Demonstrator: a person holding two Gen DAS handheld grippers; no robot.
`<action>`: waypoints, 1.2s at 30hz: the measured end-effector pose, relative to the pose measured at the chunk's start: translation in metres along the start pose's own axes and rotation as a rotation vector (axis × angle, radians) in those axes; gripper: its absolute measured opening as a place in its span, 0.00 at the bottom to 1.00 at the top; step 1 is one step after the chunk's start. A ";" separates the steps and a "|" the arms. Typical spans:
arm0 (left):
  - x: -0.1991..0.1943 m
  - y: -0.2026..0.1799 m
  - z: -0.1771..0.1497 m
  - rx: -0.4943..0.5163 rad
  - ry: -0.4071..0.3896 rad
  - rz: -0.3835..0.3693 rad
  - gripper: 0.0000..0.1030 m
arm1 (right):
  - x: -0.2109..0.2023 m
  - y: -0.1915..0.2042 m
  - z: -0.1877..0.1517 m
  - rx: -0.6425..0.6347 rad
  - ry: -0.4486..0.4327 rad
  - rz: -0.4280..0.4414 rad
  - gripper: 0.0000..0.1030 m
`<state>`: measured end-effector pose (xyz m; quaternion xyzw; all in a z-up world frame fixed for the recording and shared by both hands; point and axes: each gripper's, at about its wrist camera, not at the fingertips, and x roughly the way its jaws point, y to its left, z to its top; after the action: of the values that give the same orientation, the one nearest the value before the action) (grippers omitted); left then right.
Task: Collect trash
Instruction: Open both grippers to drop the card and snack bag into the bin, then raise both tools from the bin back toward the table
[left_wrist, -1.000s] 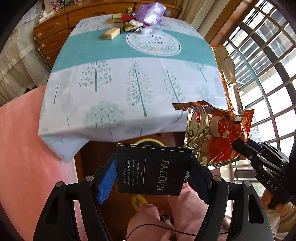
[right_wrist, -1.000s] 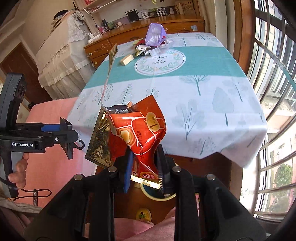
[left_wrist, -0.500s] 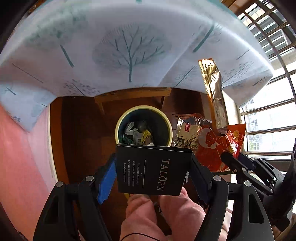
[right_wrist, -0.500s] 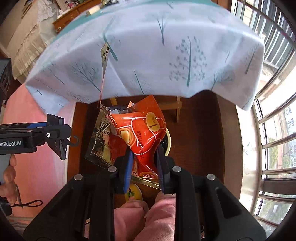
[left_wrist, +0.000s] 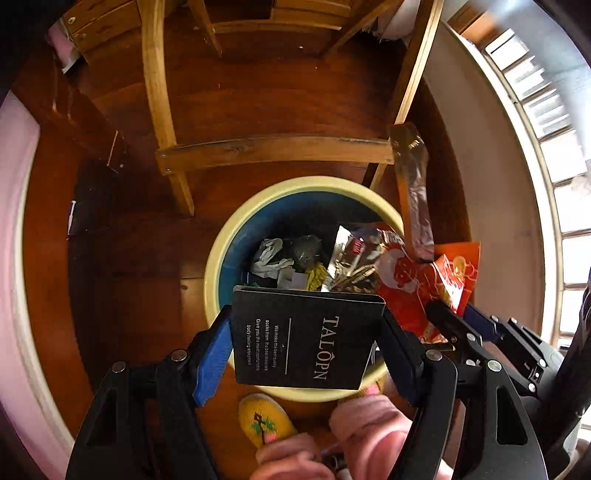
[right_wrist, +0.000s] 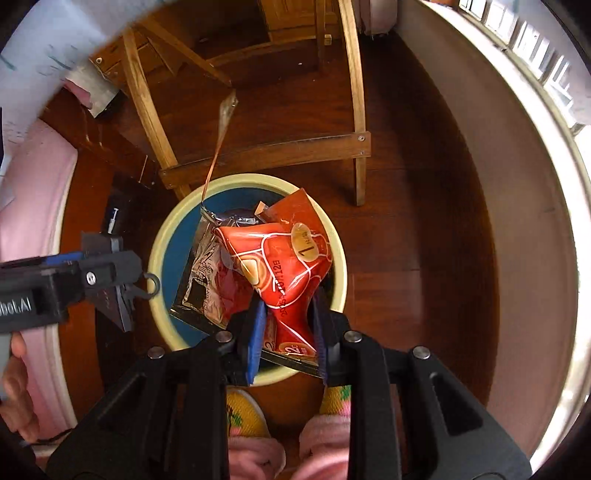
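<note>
We hold left claw (left_wrist: 306, 332) clamped on black card sleeve (left_wrist: 303, 339), pads on its 2 side edges, above yellow-rimmed bin (left_wrist: 236, 236)

Right claw (right_wrist: 288, 325) pinches red snack wrapper (right_wrist: 284, 266) by its lower end, foil side hanging over bin mouth

Bin stands on wooden floor (left_wrist: 129, 258) near chair legs (left_wrist: 159, 92), crumpled trash (left_wrist: 273, 258) inside

Yellow slippers (left_wrist: 264, 421) just beside bin

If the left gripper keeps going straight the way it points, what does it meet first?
Probably the open bin: the left gripper, shut on the black card, points down into it, toward the trash at its bottom. Depth is unclear.
</note>
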<state>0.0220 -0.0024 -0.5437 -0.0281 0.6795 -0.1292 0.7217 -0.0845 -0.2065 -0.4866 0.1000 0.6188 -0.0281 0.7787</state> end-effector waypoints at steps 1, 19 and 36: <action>0.012 0.002 0.001 0.009 0.000 0.008 0.72 | 0.012 0.000 0.000 -0.006 -0.002 0.005 0.20; 0.068 0.031 0.010 -0.052 -0.019 0.008 0.82 | 0.110 -0.013 0.020 -0.044 -0.009 0.011 0.54; -0.082 0.014 -0.006 -0.083 -0.042 0.016 0.83 | -0.029 -0.009 0.019 0.018 -0.006 -0.013 0.54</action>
<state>0.0145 0.0307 -0.4677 -0.0555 0.6690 -0.0946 0.7351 -0.0749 -0.2214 -0.4551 0.1029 0.6168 -0.0393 0.7794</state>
